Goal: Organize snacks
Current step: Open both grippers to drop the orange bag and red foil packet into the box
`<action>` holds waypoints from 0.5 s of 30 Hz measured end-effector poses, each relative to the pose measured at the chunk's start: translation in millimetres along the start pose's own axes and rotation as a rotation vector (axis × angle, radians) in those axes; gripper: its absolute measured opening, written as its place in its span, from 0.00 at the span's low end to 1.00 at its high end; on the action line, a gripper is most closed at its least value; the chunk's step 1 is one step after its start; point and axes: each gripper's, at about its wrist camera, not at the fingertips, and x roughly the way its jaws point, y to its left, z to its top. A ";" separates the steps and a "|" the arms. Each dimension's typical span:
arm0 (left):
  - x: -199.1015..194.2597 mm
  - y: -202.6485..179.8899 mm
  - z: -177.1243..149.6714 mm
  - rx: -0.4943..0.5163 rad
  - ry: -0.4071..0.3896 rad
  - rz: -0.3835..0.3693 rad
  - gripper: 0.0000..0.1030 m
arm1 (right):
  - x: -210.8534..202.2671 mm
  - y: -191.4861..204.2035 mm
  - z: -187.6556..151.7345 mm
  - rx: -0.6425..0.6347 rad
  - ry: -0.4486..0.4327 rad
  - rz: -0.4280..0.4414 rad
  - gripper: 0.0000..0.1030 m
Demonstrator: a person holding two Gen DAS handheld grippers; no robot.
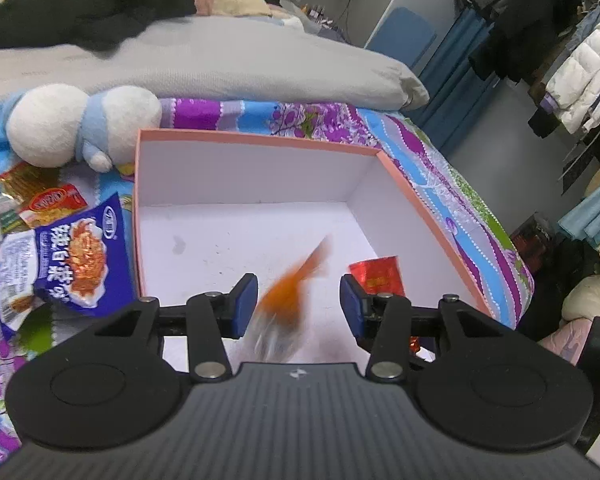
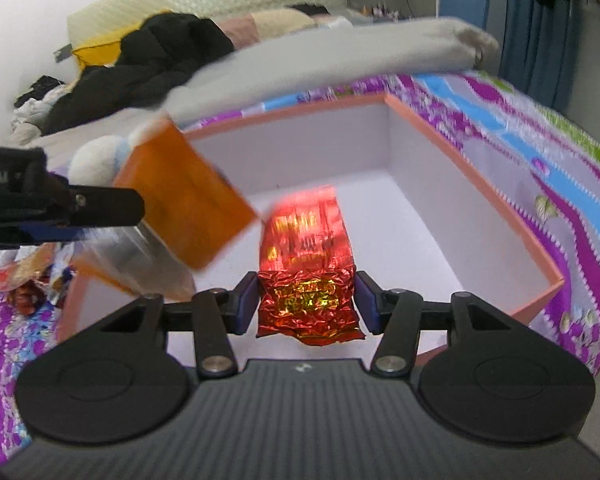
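A pink box with a white inside lies on the bed. My left gripper is open over the box; a blurred orange snack packet hangs loose between its pads in mid-air. In the right wrist view the same orange packet is just off the left gripper's fingers. My right gripper stands with its pads on both sides of a red foil packet above the box floor; it also shows in the left wrist view.
A blue noodle packet and other snack packets lie left of the box. A white and blue plush toy sits behind them. A grey quilt and dark clothes lie beyond. The bed edge drops off at right.
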 end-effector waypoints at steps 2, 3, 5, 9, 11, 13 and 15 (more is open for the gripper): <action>10.4 2.5 1.8 -0.010 0.013 -0.002 0.50 | 7.1 -1.8 -1.7 0.000 0.012 0.003 0.53; 14.0 3.6 1.9 -0.011 0.018 -0.003 0.50 | 10.2 -2.7 -2.4 0.003 0.019 0.004 0.53; 20.8 4.7 2.8 -0.010 0.028 -0.002 0.50 | 15.8 -4.3 -4.2 0.012 0.034 0.002 0.53; 26.2 6.6 2.5 -0.001 0.038 0.005 0.50 | 22.0 -5.3 -4.4 0.010 0.043 0.004 0.54; 21.7 7.6 2.0 0.003 0.032 0.008 0.50 | 22.9 -4.3 -4.3 0.006 0.048 0.016 0.63; 14.9 8.0 1.2 0.008 0.027 0.013 0.50 | 20.9 -2.8 -3.6 0.005 0.045 0.030 0.71; 6.9 8.7 0.8 0.006 0.018 0.018 0.50 | 17.3 -0.7 -3.8 0.005 0.037 0.026 0.71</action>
